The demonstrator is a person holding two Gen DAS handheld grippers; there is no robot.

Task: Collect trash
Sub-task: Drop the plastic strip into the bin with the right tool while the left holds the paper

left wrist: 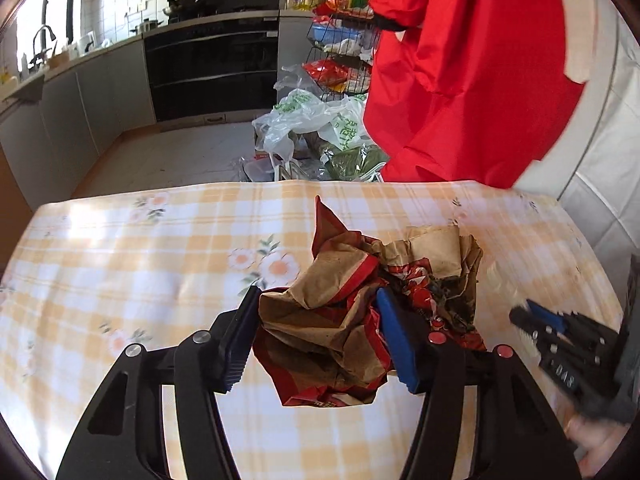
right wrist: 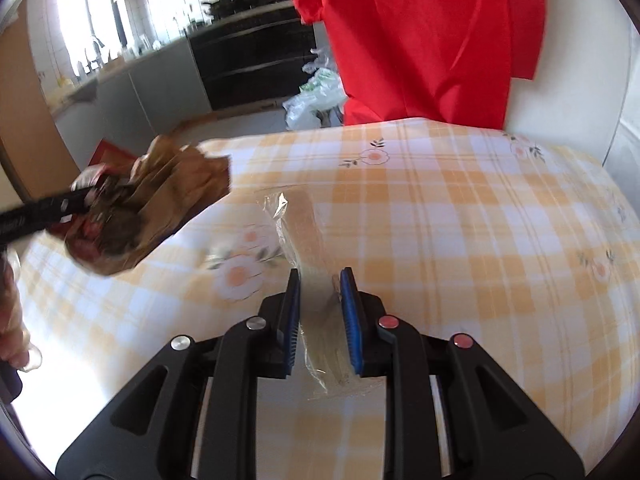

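Gripping the crumpled paper bag (left wrist: pixel 344 312), brown with red print, between clenched jaws of the left gripper (left wrist: pixel 316 336), lifted clear of the table (left wrist: pixel 120 260) as the right wrist view shows it hanging at 9 o'clock above the checked cloth. Gripping a clear plastic wrapper (right wrist: pixel 308 308) in the right gripper (right wrist: pixel 320 312), jaws pinched nearly shut on the thin film, the rest of it trailing ahead toward 12 o'clock and behind toward 6 o'clock.

For the carry: keep both grips firm and level, since dark crumbs or leaves sit in the open folds of the bag at 3 o'clock of the left view and would likely spill if tipped. Lift the wrapper straight up before swinging it, as the film looks light, slippery and apt to slide out. Keep the two loads apart; the right gripper appears blurred at 4 o'clock in the left view, just beside the bag.

No bin visible in either view, so the drop point cannot be told. Beyond the table's far edge at 12 o'clock: a heap of white plastic bags (left wrist: pixel 312 120) on the floor, a wire rack (left wrist: pixel 340 56) stacked with goods, and a red cloth (left wrist: pixel 472 72) hanging close over the edge at 1 o'clock, likely to snag a high swing. Kitchen counter with sink (left wrist: pixel 40 56) at 10 o'clock, well apart.
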